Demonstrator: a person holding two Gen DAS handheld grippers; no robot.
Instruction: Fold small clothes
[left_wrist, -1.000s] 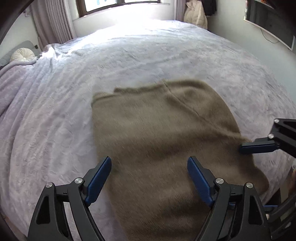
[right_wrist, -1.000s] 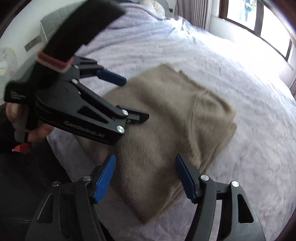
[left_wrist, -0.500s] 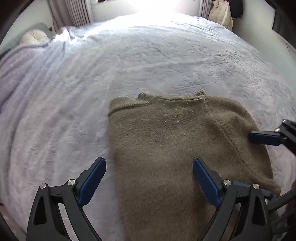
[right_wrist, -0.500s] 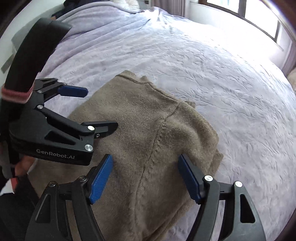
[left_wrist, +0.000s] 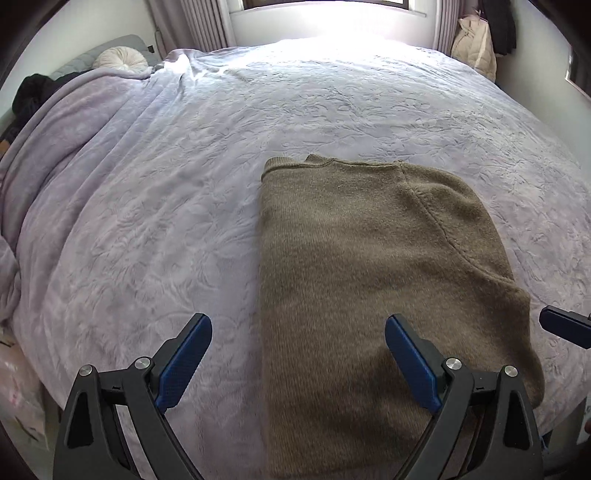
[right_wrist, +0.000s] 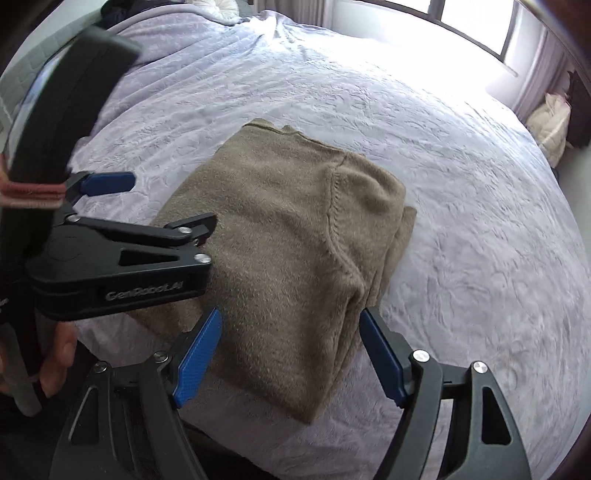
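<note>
A folded olive-brown knit sweater (left_wrist: 369, 280) lies flat on the bed near its front edge; it also shows in the right wrist view (right_wrist: 288, 236). My left gripper (left_wrist: 297, 354) is open and empty, hovering over the sweater's near left edge. It shows from the side in the right wrist view (right_wrist: 162, 203), with a blue pad on one finger (right_wrist: 107, 182). My right gripper (right_wrist: 290, 350) is open and empty above the sweater's near right corner. One of its blue fingertips (left_wrist: 557, 321) shows at the right edge of the left wrist view.
The lilac embossed bedspread (left_wrist: 184, 184) covers the whole bed. A round white cushion (left_wrist: 120, 62) and dark clothing (left_wrist: 33, 88) lie at the headboard. A cream garment (left_wrist: 474, 44) hangs by the far wall near the window. A hand (right_wrist: 55, 354) holds the left gripper.
Both grippers have pulled back and risen away from the sweater, staying open. The sweater lies folded and still.
</note>
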